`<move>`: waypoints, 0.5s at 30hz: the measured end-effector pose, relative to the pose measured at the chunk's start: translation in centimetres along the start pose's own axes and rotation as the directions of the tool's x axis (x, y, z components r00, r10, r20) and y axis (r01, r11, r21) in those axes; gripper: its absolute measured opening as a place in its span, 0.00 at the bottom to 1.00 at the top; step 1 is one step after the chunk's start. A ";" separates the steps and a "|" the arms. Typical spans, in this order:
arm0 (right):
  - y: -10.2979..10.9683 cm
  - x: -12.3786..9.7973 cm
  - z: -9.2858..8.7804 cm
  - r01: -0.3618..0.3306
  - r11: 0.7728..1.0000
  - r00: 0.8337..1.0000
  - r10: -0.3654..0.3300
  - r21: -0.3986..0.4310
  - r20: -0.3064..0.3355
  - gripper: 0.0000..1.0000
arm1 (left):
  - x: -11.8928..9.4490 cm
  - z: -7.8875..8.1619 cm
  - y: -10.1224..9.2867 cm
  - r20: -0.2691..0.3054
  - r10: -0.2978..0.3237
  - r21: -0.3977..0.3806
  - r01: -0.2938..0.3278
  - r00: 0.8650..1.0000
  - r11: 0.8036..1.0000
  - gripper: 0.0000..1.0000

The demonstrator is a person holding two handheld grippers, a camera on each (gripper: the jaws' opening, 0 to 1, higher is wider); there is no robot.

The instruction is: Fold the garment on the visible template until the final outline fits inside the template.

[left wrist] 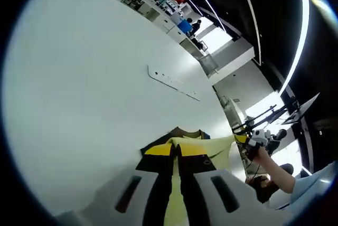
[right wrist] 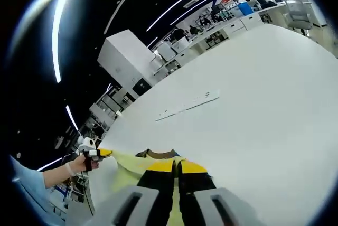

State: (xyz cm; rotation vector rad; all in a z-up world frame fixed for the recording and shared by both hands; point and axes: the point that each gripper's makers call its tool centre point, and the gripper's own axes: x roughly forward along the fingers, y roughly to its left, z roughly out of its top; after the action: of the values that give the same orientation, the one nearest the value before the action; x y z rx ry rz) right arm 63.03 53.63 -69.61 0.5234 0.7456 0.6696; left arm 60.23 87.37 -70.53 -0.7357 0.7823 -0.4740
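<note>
A broad white table (left wrist: 79, 78) is seen with bare room beyond the garment (left wrist: 182, 154) — yellow and black, held stretched above its near edge. Both grippers — left gripper (left wrist: 177, 184), right gripper (right wrist: 174, 199) — are closed on its cloth.

Soft yellow-and-black cloth garment (left wrist: 182, 154) lies on a smooth matt white table (left wrist: 90, 99).
</note>
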 end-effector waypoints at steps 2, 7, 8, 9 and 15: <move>-0.5 0.7 -0.1 0.008 1.000 1.000 -0.008 0.005 -0.012 0.00 | 0.0 -0.5 0.0 0.000 0.009 -0.012 -0.009 1.000 1.000 0.00; -1.5 1.5 -0.6 0.041 0.999 0.999 -0.041 0.015 -0.025 0.00 | 1.0 -0.5 1.2 0.002 0.035 -0.039 -0.035 0.999 0.999 0.00; -1.5 1.5 -0.7 0.043 0.999 0.999 -0.042 0.016 -0.027 0.00 | 1.2 -0.6 1.6 0.001 0.046 -0.043 -0.046 0.999 0.998 0.00; -1.6 1.6 -0.9 0.055 0.998 0.998 -0.054 0.019 -0.034 0.00 | 1.3 -0.6 1.9 0.001 0.051 -0.047 -0.051 0.999 0.998 0.00; -2.6 2.4 -1.8 0.082 0.996 0.995 -0.080 0.028 -0.055 0.00 | 1.8 -1.4 3.5 -0.013 0.088 -0.073 -0.089 0.996 0.993 0.00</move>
State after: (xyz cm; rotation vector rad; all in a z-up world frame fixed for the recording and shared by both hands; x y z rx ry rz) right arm 63.93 53.88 -73.47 0.5013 0.8242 0.5996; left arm 60.66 87.93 -74.65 -0.7638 0.8416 -0.3709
